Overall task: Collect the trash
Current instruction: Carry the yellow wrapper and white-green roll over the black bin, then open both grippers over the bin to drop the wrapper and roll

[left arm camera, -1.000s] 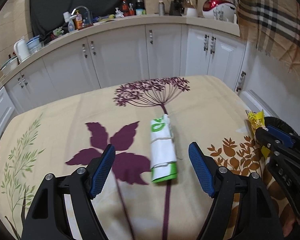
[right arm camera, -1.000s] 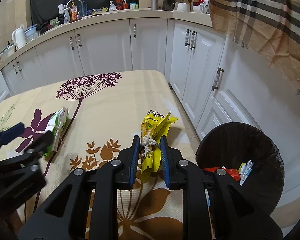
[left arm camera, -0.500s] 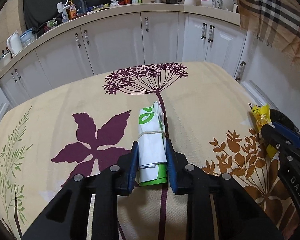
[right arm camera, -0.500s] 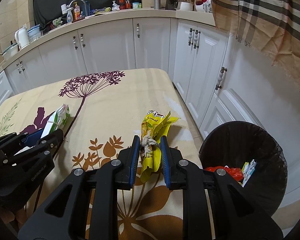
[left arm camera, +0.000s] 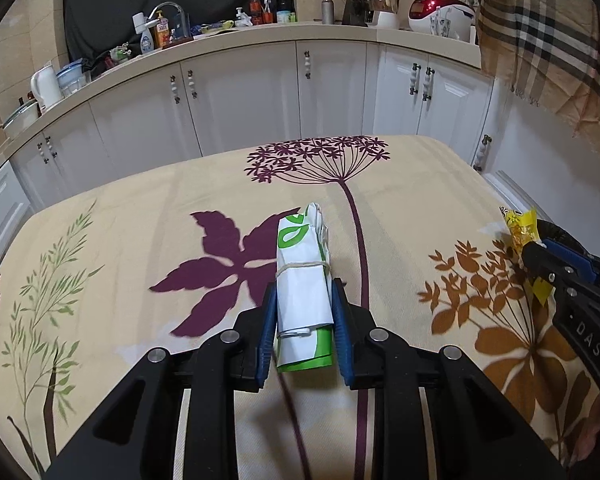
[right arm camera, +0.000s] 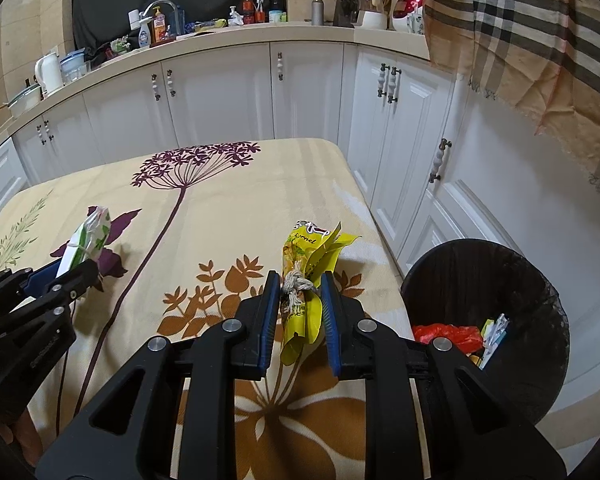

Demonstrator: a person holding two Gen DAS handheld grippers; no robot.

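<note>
My left gripper is shut on a white and green rolled packet tied with a rubber band, held above the flowered tablecloth. The packet also shows in the right wrist view. My right gripper is shut on a yellow snack wrapper tied with string, near the table's right edge. The wrapper also shows in the left wrist view. A black trash bin stands on the floor right of the table and holds red and other scraps.
White kitchen cabinets run behind the table, with a cluttered counter on top. A plaid cloth hangs at the upper right. The table's right edge lies between the wrapper and the bin.
My left gripper has closed on the white and green packet and lifted it slightly off the cloth. My right gripper still holds the yellow wrapper and has risen a little.
</note>
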